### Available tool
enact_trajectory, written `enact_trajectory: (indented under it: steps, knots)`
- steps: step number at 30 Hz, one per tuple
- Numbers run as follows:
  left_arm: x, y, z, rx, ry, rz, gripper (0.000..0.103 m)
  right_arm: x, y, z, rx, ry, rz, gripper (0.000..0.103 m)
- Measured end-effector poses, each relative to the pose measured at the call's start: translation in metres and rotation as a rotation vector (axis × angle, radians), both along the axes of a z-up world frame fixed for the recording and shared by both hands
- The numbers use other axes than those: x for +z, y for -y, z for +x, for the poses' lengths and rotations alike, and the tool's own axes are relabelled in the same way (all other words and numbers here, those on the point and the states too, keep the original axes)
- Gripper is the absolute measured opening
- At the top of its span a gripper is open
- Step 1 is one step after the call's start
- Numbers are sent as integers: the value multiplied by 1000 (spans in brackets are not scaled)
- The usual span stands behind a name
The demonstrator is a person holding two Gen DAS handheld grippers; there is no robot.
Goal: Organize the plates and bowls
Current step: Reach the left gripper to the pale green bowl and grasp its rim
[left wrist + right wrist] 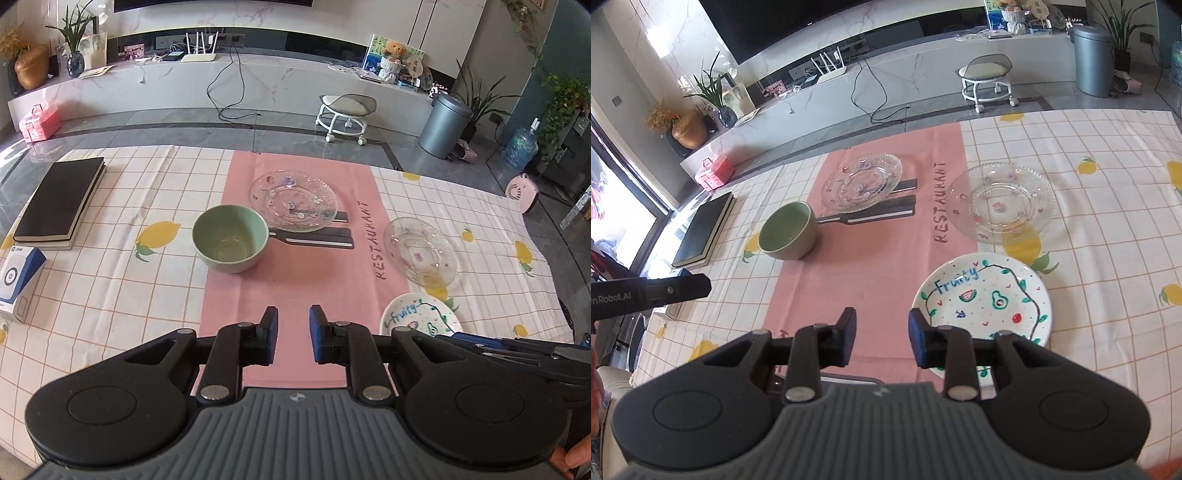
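Surface: table under a white grid-checked cloth with lemon prints (pixel 110 280), a pink "RESTAURANT" paper mat (pixel 295 280) down its middle; living-room floor and marble media bench beyond.

Nearest: left gripper (pixel 293 334) and right gripper (pixel 882 334), both hovering over the mat, jaws parted, nothing between them.

Next: white ceramic plate painted with fruit and "Fruity" (pixel 984 306), just beside the right gripper.

Middle: mint-green ceramic bowl (pixel 231 238) at the mat's left edge; clear beaded glass plate (pixel 1001 203) on the cloth to the right.

Farthest: second clear glass plate (pixel 293 201) on the mat.

Handling, as judged: nothing is stacked yet; take the painted plate by its near rim, lift level, and centre it before release.

View differences: right view shows the painted plate whole; left shows only its far part, plus a blue-and-white box (pixel 18 284).
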State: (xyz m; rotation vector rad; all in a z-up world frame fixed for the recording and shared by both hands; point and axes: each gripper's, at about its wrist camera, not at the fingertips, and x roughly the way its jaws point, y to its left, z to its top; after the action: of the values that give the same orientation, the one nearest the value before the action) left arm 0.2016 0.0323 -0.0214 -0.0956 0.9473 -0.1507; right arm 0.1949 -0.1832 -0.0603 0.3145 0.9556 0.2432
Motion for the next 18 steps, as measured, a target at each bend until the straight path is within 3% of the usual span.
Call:
enact_trajectory:
  steps: [9, 13, 18]
  knots:
    - [-29, -45, 39, 102, -32, -9, 22, -13, -45, 55, 85, -30, -50, 31]
    - [-38, -73, 59, 193, -17, -71, 42, -21, -62, 79, 95, -28, -29, 31]
    - [-48, -97, 81, 262, 21, -103, 54, -29, -82, 111, 90, -63, -34, 31]
